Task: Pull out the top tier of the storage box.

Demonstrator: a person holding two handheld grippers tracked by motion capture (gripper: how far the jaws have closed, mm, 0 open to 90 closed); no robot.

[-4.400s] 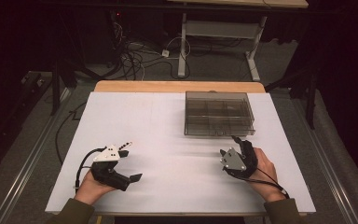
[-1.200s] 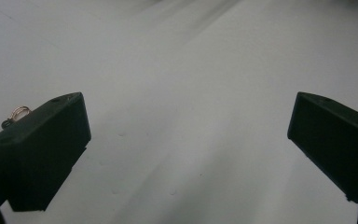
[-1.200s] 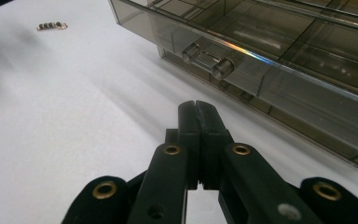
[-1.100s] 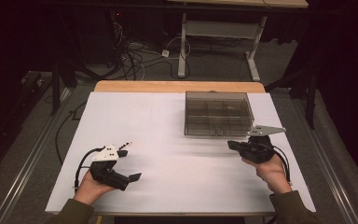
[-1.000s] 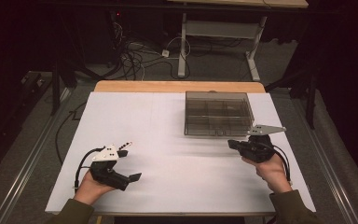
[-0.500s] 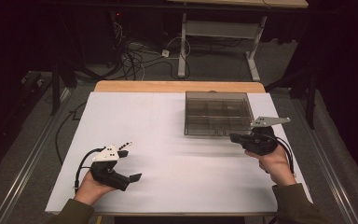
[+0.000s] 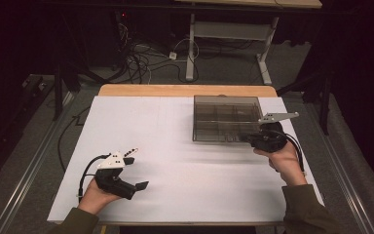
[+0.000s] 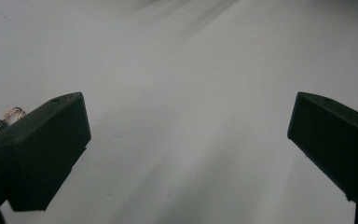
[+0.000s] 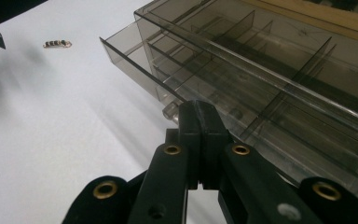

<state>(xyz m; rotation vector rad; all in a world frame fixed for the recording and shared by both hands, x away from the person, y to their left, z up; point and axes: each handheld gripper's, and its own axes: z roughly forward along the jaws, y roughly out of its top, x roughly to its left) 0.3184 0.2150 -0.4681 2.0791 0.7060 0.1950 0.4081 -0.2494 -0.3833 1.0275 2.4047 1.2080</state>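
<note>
L tool (image 7: 131, 170) is held low over the desk's (image 7: 185, 161) near-left part, w/ its jaws spread wide; in the left gripper view bare white desk (image 8: 191, 93) is seen between them, nothing gripped. A cable is looped behind it toward the desk edge.

Further right, a smoky clear box (image 7: 226, 117) w/ inner dividers is set on the desk's far-right part, just short of the wooden strip at the back edge. In the right gripper view the box (image 9: 279, 79) is seen w/ a small tab at its near lower edge.

R tool (image 7: 249, 139) is held at the box's near-right corner, jaws pressed together w/ nothing pinched; its tip (image 9: 198, 112) is seen just beside that tab, contact can't be told. A small beaded bit (image 9: 56, 44) is seen far off on the desk.
</note>
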